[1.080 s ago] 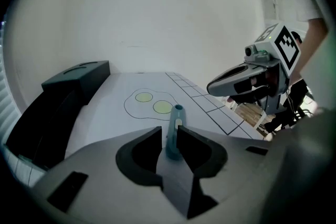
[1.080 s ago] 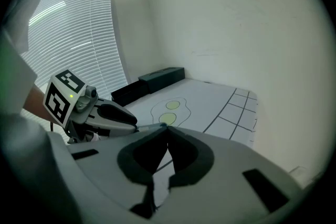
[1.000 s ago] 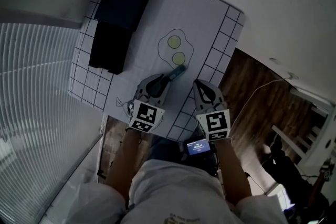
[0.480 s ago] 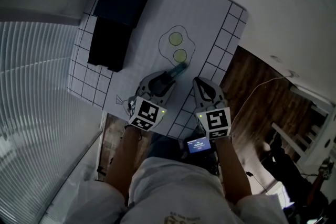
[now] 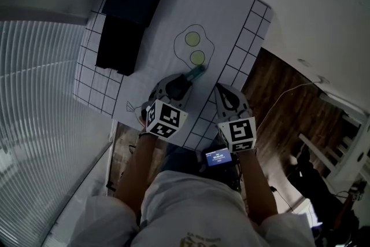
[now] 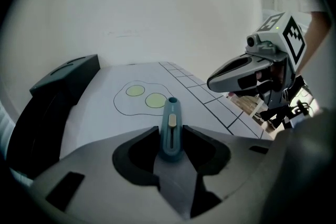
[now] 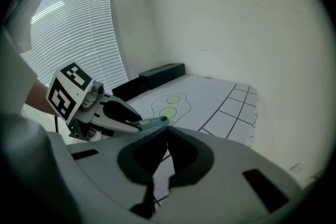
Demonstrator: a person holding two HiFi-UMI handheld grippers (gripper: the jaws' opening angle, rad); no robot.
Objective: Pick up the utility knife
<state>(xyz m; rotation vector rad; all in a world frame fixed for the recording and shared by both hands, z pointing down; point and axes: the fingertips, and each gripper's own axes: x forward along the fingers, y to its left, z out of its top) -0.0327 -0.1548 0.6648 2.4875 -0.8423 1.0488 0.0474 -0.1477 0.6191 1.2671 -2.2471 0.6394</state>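
The teal utility knife (image 6: 171,131) with a tan slider lies lengthwise between my left gripper's jaws, its tip pointing at the drawn egg outline (image 6: 142,98). My left gripper (image 6: 171,139) is shut on the knife, pads against both its sides. In the right gripper view the knife (image 7: 149,123) sticks out of the left gripper (image 7: 123,119) just above the white mat. In the head view the knife (image 5: 195,72) shows ahead of the left gripper (image 5: 184,83). My right gripper (image 5: 222,91) hovers beside it over the mat's right side, shut and empty; its jaw tips (image 7: 167,129) meet.
A white mat with a black grid border (image 5: 248,26) covers the table. A long black case (image 5: 130,8) lies along its left side. The table's right edge drops to a wooden floor (image 5: 277,107) with a cable. Window blinds (image 5: 40,95) stand at the left.
My left gripper has tilted and rolled a little, its marker cube turning, with the knife still between the jaws. The right gripper has stayed where it was.
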